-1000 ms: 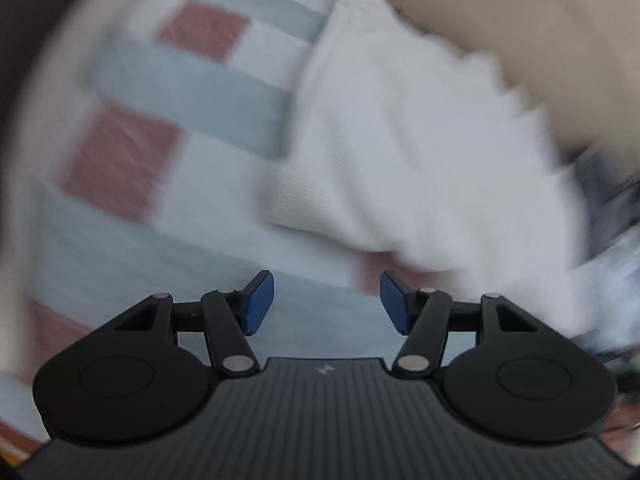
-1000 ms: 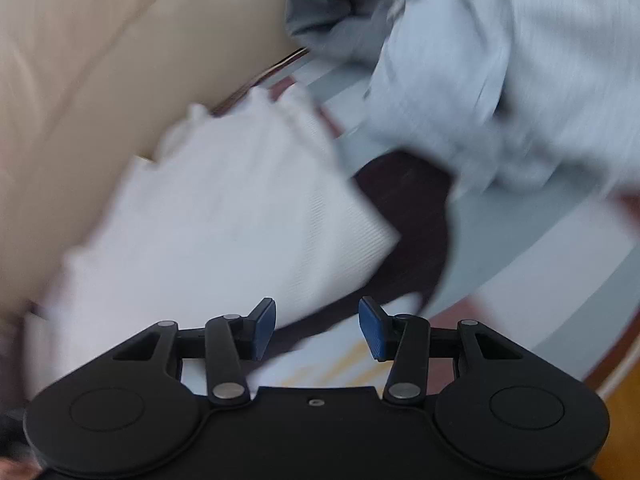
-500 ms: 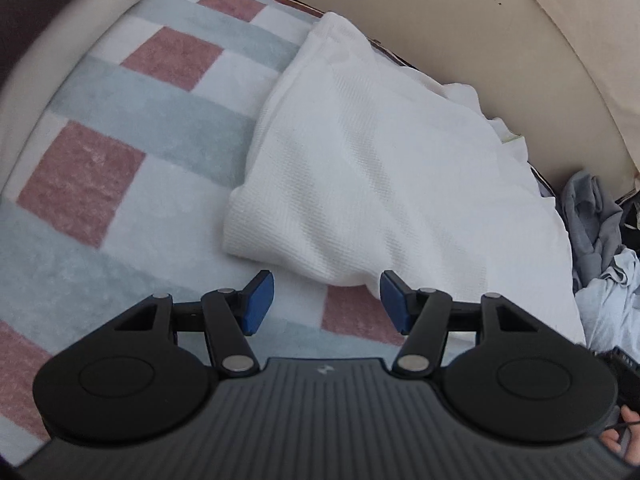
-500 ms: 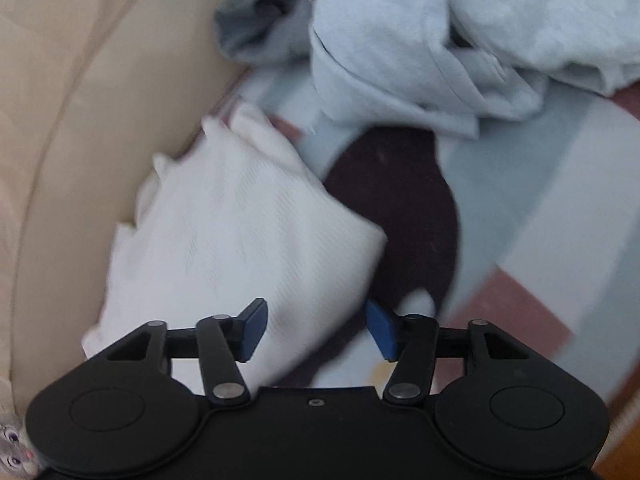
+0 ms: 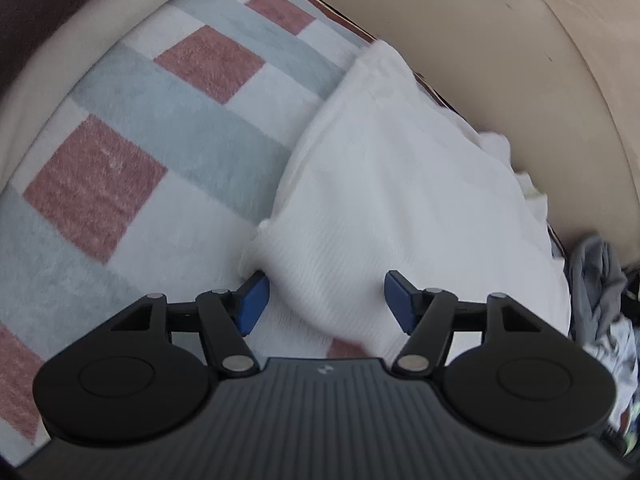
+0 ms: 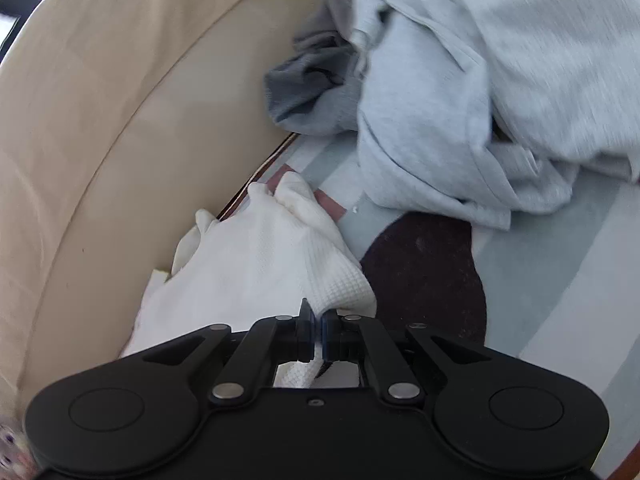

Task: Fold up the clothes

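While the right hand-held gripper is pinched tight on a corner of the white waffle-knit garment, the left hand-held gripper sits spread wide with that garment's near edge between its blue pads, not clamped. That white piece lies bunched on the checked pink, grey-blue and white blanket against the cream cushioned backrest, with a crumpled pale grey sweatshirt heaped just past it. Looks like the grab-two-corners stage to me, so next the left needs to close on its edge before lifting or pulling flat.
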Motion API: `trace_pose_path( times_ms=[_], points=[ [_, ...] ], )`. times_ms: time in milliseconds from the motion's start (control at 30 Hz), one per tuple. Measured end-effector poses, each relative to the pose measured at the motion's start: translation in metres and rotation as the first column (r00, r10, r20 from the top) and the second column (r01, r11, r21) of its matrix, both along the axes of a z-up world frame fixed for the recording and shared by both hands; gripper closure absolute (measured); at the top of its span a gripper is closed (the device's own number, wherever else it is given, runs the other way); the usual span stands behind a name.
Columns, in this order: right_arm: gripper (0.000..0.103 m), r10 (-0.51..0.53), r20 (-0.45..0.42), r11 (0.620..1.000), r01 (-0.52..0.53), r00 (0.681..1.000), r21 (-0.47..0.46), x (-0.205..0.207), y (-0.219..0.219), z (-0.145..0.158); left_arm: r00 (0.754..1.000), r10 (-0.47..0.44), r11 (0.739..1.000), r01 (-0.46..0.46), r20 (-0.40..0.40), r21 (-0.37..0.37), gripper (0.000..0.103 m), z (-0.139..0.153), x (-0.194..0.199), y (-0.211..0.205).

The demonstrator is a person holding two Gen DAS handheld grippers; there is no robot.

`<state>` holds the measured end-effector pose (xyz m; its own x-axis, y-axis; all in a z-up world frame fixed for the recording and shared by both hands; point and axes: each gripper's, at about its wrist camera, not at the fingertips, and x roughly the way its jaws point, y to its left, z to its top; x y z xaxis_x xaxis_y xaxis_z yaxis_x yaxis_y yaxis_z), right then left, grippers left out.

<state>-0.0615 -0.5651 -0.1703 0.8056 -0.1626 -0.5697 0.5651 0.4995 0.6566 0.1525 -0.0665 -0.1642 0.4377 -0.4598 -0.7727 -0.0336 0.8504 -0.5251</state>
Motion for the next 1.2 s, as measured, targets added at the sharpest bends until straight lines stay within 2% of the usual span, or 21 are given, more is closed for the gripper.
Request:
trace_pose_path(
  times_ms=[133, 200, 233, 300, 333, 400, 433, 467, 533, 567, 633, 733, 800, 867, 900, 1000, 1133, 1200],
  points=[
    [0.097, 0.017, -0.019, 0.998, -0.015, 1.0, 0.056, -0.005, -0.005, -0.015, 0.998, 0.039, 0.999, -0.039, 0.057, 0.001, 0.037, -0.003, 0.008, -0.01],
    [0.091, 0.032, -0.042, 0.996, -0.028, 0.999, 0.083, -0.004, -0.008, -0.024, 0.998, 0.019, 0.998, -0.022, 0.06, 0.05, 0.033, 0.0, 0.013, -0.021],
    [0.087, 0.032, -0.04, 0.994, -0.028, 0.999, 0.104, -0.004, -0.008, -0.027, 0.998, 0.016, 0.998, -0.019, 0.054, 0.061, 0.031, 0.001, 0.014, -0.022],
    [0.064, 0.033, -0.032, 0.989, -0.028, 0.999, 0.142, -0.002, -0.009, -0.035, 0.999, 0.011, 0.997, -0.015, 0.041, 0.081, 0.031, 0.003, 0.015, -0.025],
    [0.06, 0.045, -0.004, 0.99, -0.044, 0.999, 0.137, -0.002, -0.008, -0.035, 0.999, 0.024, 0.996, -0.027, 0.036, 0.08, 0.031, 0.004, 0.013, -0.022],
    [0.059, 0.054, -0.004, 0.993, -0.053, 0.999, 0.105, 0.0, -0.004, -0.033, 0.998, 0.051, 0.996, -0.054, 0.036, 0.071, 0.032, 0.003, 0.01, -0.019],
    [0.059, 0.059, -0.007, 0.995, -0.058, 0.998, 0.085, 0.0, -0.001, -0.032, 0.997, 0.059, 0.997, -0.062, 0.054, 0.056, 0.036, 0.001, 0.011, -0.019],
    [0.061, 0.064, -0.012, 0.996, -0.063, 0.998, 0.065, 0.001, 0.001, -0.031, 0.995, 0.064, 0.997, -0.067, 0.072, 0.042, 0.051, -0.001, 0.011, -0.02],
    [0.09, 0.075, -0.025, 0.996, -0.074, 0.997, 0.043, 0.002, 0.003, -0.026, 0.995, 0.018, 0.997, -0.025, 0.094, 0.066, 0.088, -0.003, 0.019, -0.026],
    [0.095, 0.081, -0.032, 0.996, -0.08, 0.996, 0.032, 0.003, 0.003, -0.023, 0.996, 0.004, 0.996, -0.013, 0.094, 0.086, 0.09, -0.002, 0.022, -0.028],
    [0.095, 0.092, -0.045, 0.996, -0.092, 0.995, 0.009, 0.004, 0.005, -0.018, 0.995, -0.023, 0.992, 0.011, 0.096, 0.127, 0.093, 0.001, 0.028, -0.032],
    [0.097, 0.108, -0.066, 0.994, -0.11, 0.992, -0.024, 0.005, 0.007, -0.011, 0.981, -0.074, 0.976, 0.033, 0.181, 0.217, 0.095, 0.023, 0.023, -0.039],
    [0.098, 0.118, -0.081, 0.991, -0.122, 0.99, -0.046, 0.006, 0.008, -0.006, 0.938, -0.203, 0.926, 0.092, 0.28, 0.366, 0.095, 0.041, 0.011, -0.055],
    [0.098, 0.128, -0.097, 0.988, -0.136, 0.987, -0.07, 0.007, 0.009, 0.0, 0.881, -0.323, 0.859, 0.12, 0.345, 0.497, 0.095, 0.054, -0.004, -0.072],
    [0.098, 0.135, -0.12, 0.984, -0.147, 0.984, -0.102, 0.007, 0.013, 0.006, 0.864, -0.352, 0.84, 0.122, 0.36, 0.528, 0.095, 0.059, -0.009, -0.077],
    [0.099, 0.158, -0.163, 0.967, -0.186, 0.974, -0.174, 0.008, 0.022, 0.024, 0.857, -0.366, 0.834, 0.13, 0.362, 0.536, 0.095, 0.067, -0.013, -0.076],
    [0.099, 0.25, -0.246, 0.897, -0.32, 0.936, -0.306, 0.014, 0.041, 0.045, 0.872, -0.332, 0.854, 0.117, 0.359, 0.506, 0.095, 0.074, -0.008, -0.061],
    [0.099, 0.265, -0.227, 0.894, -0.327, 0.937, -0.306, 0.01, 0.04, 0.054, 0.878, -0.309, 0.867, 0.102, 0.366, 0.488, 0.096, 0.077, -0.009, -0.054]
  ],
)
